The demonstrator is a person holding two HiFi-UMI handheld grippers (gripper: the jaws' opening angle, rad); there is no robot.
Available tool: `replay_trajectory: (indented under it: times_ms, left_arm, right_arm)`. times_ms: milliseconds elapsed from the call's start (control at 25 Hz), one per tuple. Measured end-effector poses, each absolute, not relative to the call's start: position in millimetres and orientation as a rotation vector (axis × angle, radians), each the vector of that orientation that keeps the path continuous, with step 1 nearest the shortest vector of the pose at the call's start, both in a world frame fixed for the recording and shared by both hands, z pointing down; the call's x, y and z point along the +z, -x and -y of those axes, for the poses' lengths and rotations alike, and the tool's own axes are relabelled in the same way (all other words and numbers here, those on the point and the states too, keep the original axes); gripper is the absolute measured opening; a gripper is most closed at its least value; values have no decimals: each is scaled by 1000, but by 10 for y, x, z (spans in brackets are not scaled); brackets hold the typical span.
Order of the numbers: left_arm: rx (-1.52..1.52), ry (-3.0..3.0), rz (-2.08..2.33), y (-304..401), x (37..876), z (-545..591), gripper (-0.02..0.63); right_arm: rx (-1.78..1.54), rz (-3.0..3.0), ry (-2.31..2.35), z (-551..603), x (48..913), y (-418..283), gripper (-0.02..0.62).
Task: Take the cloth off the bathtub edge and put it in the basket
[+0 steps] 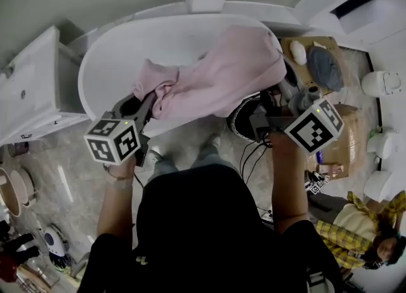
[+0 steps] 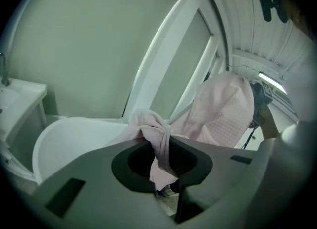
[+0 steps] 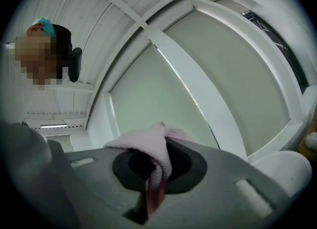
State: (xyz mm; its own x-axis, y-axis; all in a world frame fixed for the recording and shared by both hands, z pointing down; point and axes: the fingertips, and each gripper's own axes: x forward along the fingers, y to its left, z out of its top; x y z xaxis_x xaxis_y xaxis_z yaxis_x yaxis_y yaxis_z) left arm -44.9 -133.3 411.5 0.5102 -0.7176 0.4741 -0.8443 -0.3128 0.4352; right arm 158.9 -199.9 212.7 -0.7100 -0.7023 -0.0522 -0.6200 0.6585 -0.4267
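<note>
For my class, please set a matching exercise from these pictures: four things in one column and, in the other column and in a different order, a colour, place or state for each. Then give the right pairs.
Column one:
A. pink cloth
B. bathtub
C. left gripper
D. cardboard box

Column two:
1. white and oval
2. brown, at the right of the head view
3. spread out above the bathtub
4. shut on a bunched end of fabric

Pairs: A-3, B-1, C-4, D-2

White vanity cabinet (image 1: 32, 89), cardboard box (image 1: 347, 143), person in yellow plaid (image 1: 346, 231), marbled floor (image 1: 70, 184)
</note>
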Motion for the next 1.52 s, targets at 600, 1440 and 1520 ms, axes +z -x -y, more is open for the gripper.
replay_trajectory:
  times_ms: [600,1440,1520]
  left_arm:
    - [468,-2185,941,-2435,4577,1828,89]
    - [903,-2056,567,-4009,6964,1529,172]
    - [938,-2044,553,-4075,7144,1526,192]
  right_arm:
    - [-578,-2512,1327,2255,2369,-4307,18]
    - [-1055,-2409,1834,1891,5167,-5632,20]
    - [-1117,-2411,1863,1857,5501,-5691,20]
